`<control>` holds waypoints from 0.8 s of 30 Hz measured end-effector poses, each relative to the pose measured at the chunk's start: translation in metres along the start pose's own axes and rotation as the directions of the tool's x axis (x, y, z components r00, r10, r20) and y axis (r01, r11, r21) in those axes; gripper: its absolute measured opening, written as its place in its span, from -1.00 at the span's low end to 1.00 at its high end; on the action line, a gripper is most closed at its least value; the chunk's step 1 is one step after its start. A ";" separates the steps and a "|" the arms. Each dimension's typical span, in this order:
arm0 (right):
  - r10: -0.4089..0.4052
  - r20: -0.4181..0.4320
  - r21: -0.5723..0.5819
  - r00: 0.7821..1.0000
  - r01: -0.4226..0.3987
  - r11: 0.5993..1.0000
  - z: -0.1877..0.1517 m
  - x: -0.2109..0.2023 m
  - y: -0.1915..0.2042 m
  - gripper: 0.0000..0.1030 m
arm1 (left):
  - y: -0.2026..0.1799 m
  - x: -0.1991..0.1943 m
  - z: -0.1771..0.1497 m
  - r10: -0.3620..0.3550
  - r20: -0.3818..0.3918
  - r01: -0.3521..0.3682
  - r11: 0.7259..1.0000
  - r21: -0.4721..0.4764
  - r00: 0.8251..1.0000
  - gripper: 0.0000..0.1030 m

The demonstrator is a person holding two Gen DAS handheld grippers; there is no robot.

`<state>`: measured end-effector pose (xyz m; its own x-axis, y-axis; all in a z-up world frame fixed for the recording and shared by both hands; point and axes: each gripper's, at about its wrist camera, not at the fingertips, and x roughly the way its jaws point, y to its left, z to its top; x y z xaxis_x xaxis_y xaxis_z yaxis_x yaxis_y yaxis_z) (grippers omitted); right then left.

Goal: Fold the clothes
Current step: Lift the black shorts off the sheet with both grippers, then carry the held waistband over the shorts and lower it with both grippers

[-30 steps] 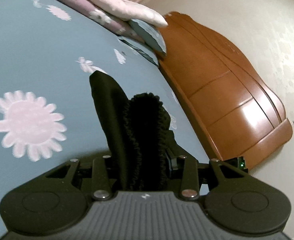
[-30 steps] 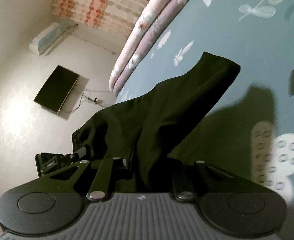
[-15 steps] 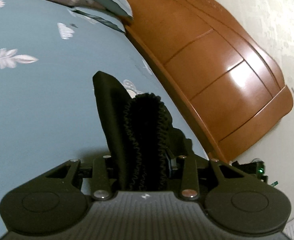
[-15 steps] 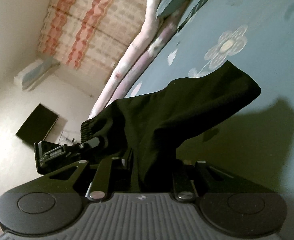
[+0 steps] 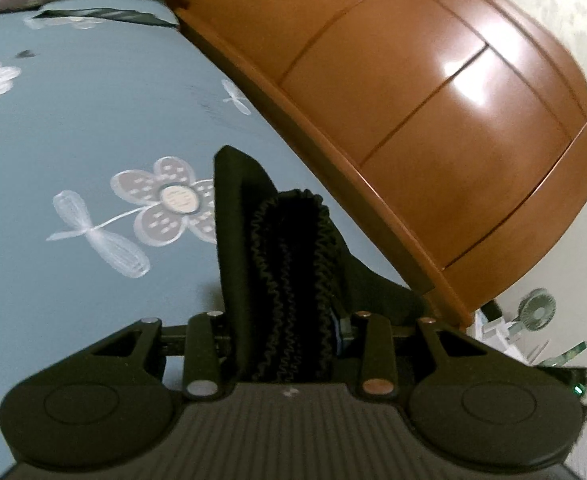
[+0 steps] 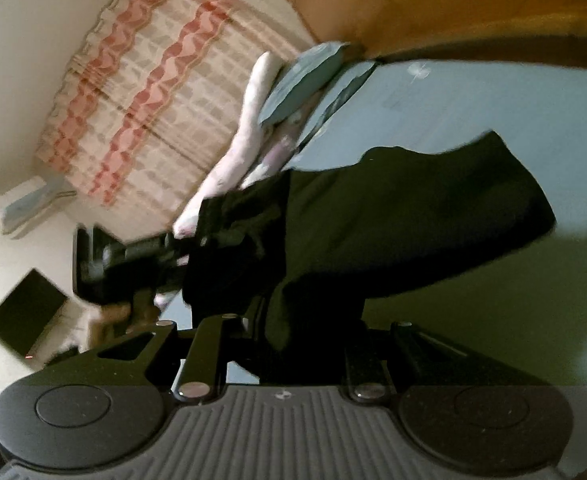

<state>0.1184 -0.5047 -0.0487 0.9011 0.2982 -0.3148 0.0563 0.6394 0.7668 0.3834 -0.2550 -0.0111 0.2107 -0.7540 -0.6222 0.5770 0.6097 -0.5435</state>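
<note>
Black garment (image 5: 289, 256) pinched in both left gripper (image 5: 289, 320) and right gripper (image 6: 305, 340), lifted centre-frame over blue bedsheet (image 5: 73, 288) (elastic waistband bunched); advisable: keep edges level, taut, lowering evenly.

Your left wrist view is fairly bright and mostly sharp, with a white glare patch on the glossy wooden headboard (image 5: 433, 92) up and to the right of the left gripper (image 5: 289, 320). Your right wrist view is dimmer and smeared by motion blur: the black garment (image 6: 393, 232) held in the right gripper (image 6: 305, 344) loses its edges, and a heavy shadow darkens the blue bedsheet (image 6: 493, 320) to its right. Fisheye bending curves both pictures near their rims.
</note>
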 end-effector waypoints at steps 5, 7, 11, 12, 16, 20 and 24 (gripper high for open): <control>-0.015 0.020 0.025 1.000 0.014 1.000 -0.003 0.001 -0.009 -0.50 | -0.026 0.059 0.026 0.032 -0.068 -0.027 0.997 0.067 0.997 -0.34; -0.017 0.022 0.022 1.000 0.017 1.000 -0.004 0.004 -0.011 -0.48 | -0.037 0.082 0.033 0.051 -0.098 -0.041 0.995 0.096 0.994 -0.34; -0.046 0.029 0.004 0.999 0.046 0.999 -0.006 0.005 -0.019 -0.46 | -0.052 0.125 0.041 0.104 -0.155 -0.079 0.984 0.157 0.982 -0.34; -0.053 0.033 0.000 0.998 0.053 0.999 -0.006 0.006 -0.022 -0.46 | -0.053 0.135 0.044 0.111 -0.163 -0.084 0.983 0.165 0.980 -0.34; -0.047 0.043 0.016 0.998 0.046 0.999 -0.003 0.007 -0.030 -0.46 | -0.059 0.160 0.051 0.124 -0.178 -0.090 0.979 0.185 0.976 -0.34; -0.046 0.051 -0.002 0.998 0.046 0.999 0.001 0.013 -0.030 -0.45 | -0.063 0.165 0.059 0.124 -0.164 -0.091 0.976 0.198 0.979 -0.34; -0.085 0.045 -0.012 0.995 0.085 0.996 -0.003 0.018 -0.038 -0.44 | -0.056 0.170 0.060 0.125 -0.153 -0.095 0.977 0.192 0.980 -0.33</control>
<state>0.1307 -0.5215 -0.0855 0.9116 0.2106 -0.3530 0.1278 0.6710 0.7304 0.4341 -0.4323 -0.0522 0.1578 -0.6251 -0.7644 0.6953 0.6200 -0.3634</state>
